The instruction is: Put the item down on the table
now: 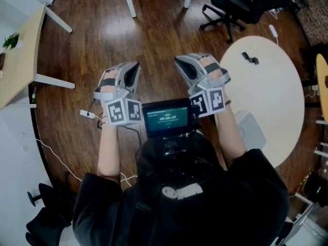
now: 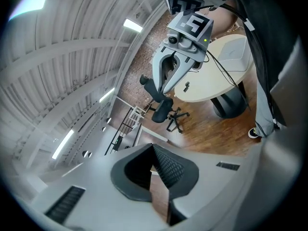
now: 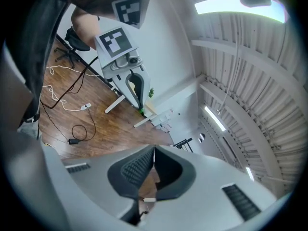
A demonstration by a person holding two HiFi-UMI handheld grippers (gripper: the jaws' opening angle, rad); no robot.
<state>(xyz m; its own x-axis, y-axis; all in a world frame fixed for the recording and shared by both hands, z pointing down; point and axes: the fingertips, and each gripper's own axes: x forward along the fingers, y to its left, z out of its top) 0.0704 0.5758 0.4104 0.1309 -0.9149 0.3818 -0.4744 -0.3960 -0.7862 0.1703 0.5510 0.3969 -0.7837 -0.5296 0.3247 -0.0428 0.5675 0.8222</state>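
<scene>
Head view: two grippers are held over the wooden floor [image 1: 154, 29], the left gripper [image 1: 132, 70] and the right gripper [image 1: 183, 65] each clenched on nothing. One small black item [image 1: 250, 58] is seen lying on the round bench [image 1: 271, 96] near its far edge, well apart from both. Ceiling lights [image 2: 133, 25] are shown only in the gripper views.

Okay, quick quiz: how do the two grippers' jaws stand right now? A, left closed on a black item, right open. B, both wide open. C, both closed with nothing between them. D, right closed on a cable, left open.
C: in each gripper's own view the jaws meet at their tips, on the left gripper and the right gripper alike, with no item between them.
</scene>
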